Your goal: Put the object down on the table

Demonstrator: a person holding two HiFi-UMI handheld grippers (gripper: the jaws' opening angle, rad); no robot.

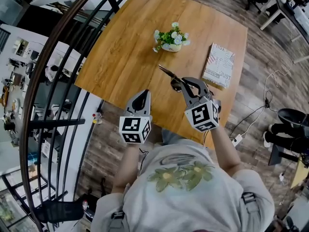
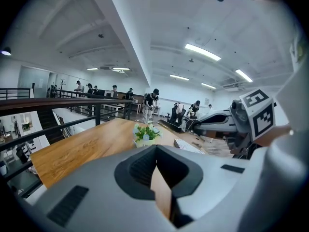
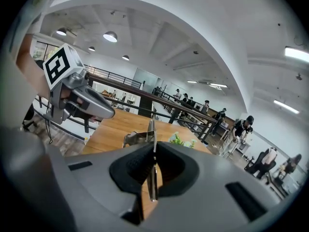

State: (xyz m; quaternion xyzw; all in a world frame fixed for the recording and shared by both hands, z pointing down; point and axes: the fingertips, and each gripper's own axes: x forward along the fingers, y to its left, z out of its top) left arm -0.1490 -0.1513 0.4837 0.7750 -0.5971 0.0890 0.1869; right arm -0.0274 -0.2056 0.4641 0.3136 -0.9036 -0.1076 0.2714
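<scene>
While your right gripper (image 1: 180, 84) pinches one thin metal tool (image 1: 167, 73) over the smooth wooden table (image 1: 120, 62) (one flowerpot (image 1: 171, 46), one rectangular book (image 1: 218, 65) there), your left gripper (image 1: 144, 94) is closed, empty

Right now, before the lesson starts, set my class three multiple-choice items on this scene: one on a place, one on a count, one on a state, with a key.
1. In the head view, where does the book lie from the flowers?
A. to their left
B. to their right
C. under them

2. How many things stand on the table with no claw on them?
A. two
B. four
C. none

3. The right claw is:
A. open and empty
B. shut on the book
C. shut on a metal tool

Key:
1 B: the book lies near the table's right edge.
2 A: only the flowers and the book stand there.
3 C: the right gripper view shows the claw closed on the tool's thin blade.
</scene>
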